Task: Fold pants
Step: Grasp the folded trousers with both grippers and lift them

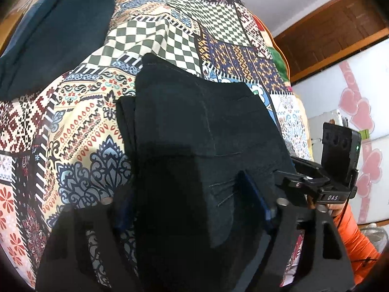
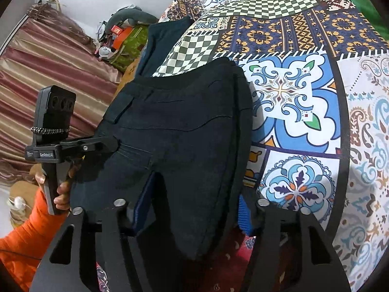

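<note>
Dark navy folded pants [image 1: 194,131] lie on a patterned patchwork bedspread [image 1: 80,112]; they also show in the right wrist view [image 2: 175,126]. My left gripper [image 1: 189,209] has its blue-padded fingers on either side of the near edge of the pants, with cloth between them. My right gripper [image 2: 194,209] likewise straddles the near edge of the pants, its blue pads on both sides of the fabric. Each gripper shows in the other's view: the right gripper [image 1: 323,185] at the right, the left gripper [image 2: 63,146] at the left.
A second dark teal garment [image 1: 56,29] lies folded at the far left of the bed, also in the right wrist view [image 2: 163,41]. The bedspread [image 2: 304,97] runs right. A curtain [image 2: 48,73], clutter [image 2: 121,39] and a wooden door [image 1: 335,29] lie beyond.
</note>
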A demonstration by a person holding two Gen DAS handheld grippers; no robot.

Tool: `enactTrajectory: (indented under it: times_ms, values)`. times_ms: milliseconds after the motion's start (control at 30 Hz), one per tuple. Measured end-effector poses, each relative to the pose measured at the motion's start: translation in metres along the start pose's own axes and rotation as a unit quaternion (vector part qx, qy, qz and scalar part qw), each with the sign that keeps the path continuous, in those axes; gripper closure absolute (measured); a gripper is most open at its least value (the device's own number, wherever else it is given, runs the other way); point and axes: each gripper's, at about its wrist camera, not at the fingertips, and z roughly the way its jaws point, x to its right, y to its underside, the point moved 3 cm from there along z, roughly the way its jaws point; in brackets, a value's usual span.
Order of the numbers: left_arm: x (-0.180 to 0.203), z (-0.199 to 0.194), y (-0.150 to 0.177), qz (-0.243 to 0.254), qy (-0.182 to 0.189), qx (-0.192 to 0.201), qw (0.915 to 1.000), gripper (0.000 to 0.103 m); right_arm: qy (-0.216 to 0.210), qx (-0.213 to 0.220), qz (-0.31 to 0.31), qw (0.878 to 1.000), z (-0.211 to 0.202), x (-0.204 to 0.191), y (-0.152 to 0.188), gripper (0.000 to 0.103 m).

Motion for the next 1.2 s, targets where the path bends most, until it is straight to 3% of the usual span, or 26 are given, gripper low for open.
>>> enactTrajectory:
  times_ms: [67,167,367,567,733,967,1200]
  values:
    - [-0.005,-0.004,0.001,-0.008,0.008,0.007,0.9999,0.046,0.008,0.004,-0.009,1.0,-0.001,-0.004,0.0,0.059]
    - [-0.01,-0.009,0.003,-0.017,0.016,0.013,0.9996,0.056,0.034,0.019,-0.026,0.999,-0.007,-0.011,-0.004,0.076]
    - [0.005,-0.026,0.009,0.021,-0.005,0.038,0.999,0.072,0.067,0.036,-0.065,0.995,-0.013,-0.03,-0.007,0.083]
    - [0.015,-0.053,0.015,0.052,-0.022,0.068,0.9961,0.077,0.091,0.064,-0.101,0.989,-0.02,-0.053,-0.016,0.084]
    - [0.015,-0.088,0.007,0.063,-0.034,0.116,0.9907,0.078,0.099,0.09,-0.139,0.981,-0.022,-0.083,-0.036,0.085]
    - [-0.002,-0.151,-0.013,0.077,-0.056,0.191,0.977,0.078,0.098,0.136,-0.172,0.971,-0.019,-0.124,-0.085,0.085]
    - [-0.04,-0.192,-0.057,0.071,-0.077,0.245,0.9639,0.078,0.103,0.165,-0.207,0.959,0.005,-0.154,-0.143,0.085]
